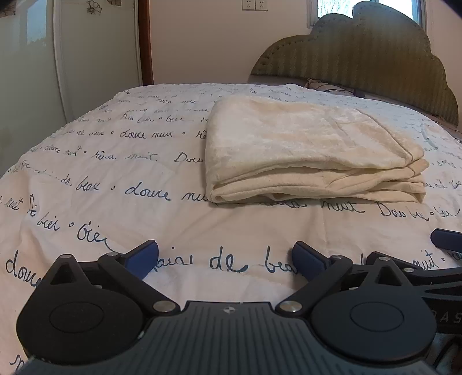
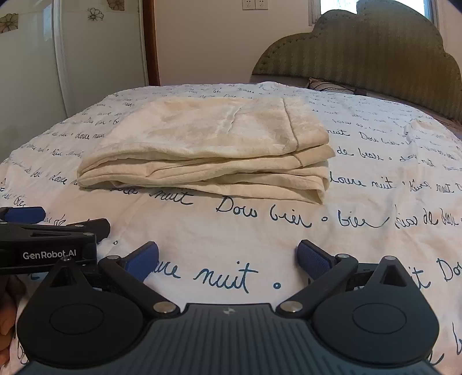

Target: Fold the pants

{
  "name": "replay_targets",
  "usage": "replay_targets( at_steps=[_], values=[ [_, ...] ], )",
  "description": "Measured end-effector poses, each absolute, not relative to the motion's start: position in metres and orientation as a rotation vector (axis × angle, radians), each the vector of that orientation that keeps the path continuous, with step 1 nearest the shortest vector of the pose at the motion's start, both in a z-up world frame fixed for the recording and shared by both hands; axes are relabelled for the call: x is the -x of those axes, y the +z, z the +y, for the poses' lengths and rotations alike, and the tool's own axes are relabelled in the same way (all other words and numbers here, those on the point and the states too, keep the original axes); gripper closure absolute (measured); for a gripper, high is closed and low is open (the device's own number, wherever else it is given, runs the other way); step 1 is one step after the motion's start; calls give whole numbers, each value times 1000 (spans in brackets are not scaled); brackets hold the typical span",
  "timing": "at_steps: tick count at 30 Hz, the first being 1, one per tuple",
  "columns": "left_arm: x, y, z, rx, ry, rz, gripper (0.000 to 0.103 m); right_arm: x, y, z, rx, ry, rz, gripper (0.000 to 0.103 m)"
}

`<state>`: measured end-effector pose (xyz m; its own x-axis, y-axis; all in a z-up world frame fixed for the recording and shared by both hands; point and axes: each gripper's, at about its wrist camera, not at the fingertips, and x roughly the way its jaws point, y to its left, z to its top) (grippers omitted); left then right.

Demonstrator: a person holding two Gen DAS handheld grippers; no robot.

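Cream pants (image 1: 311,150) are seen folded into a thick rectangular stack, lying flat on the bed's quilt (image 1: 144,202), toward the far middle of it. Several layers show along the near edge of the stack; a seam line crosses the top layer near its right end. In the right wrist view the same stack (image 2: 208,144) sits slightly left of centre.

The quilt is white, printed with rows of dark blue handwritten script. Nothing lies between the stack and the tools; the cloth in front is bare.

Left gripper (image 1: 225,256) is held over the near quilt, its blue-padded fingers spread wide with only quilt between them. Right gripper (image 2: 228,256) is held likewise, fingers spread wide, nothing pinched. Both are well short of the pants, not touching them. The two tools are side by side: part of the right one shows at the right edge of the left view, and the left one, marked with white lettering, at the left edge of the right view.

A padded green headboard (image 1: 361,66) with a scalloped top is noted at the far right, a window (image 1: 332,7) behind it, wall sockets (image 1: 254,4) high on the far wall, a pale door (image 1: 98,43) at far left.
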<state>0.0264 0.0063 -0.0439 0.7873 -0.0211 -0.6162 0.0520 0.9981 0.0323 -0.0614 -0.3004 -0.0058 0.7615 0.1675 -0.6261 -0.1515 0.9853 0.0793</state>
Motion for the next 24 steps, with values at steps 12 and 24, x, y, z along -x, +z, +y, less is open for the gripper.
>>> replay_targets(
  at_steps=[12, 24],
  values=[
    [-26, -44, 8, -45, -23, 670, 0, 47, 0, -300, -12, 190, 777, 0],
    [-26, -44, 7, -41, -22, 672, 0, 41, 2, -299, -7, 195, 812, 0]
  ],
)
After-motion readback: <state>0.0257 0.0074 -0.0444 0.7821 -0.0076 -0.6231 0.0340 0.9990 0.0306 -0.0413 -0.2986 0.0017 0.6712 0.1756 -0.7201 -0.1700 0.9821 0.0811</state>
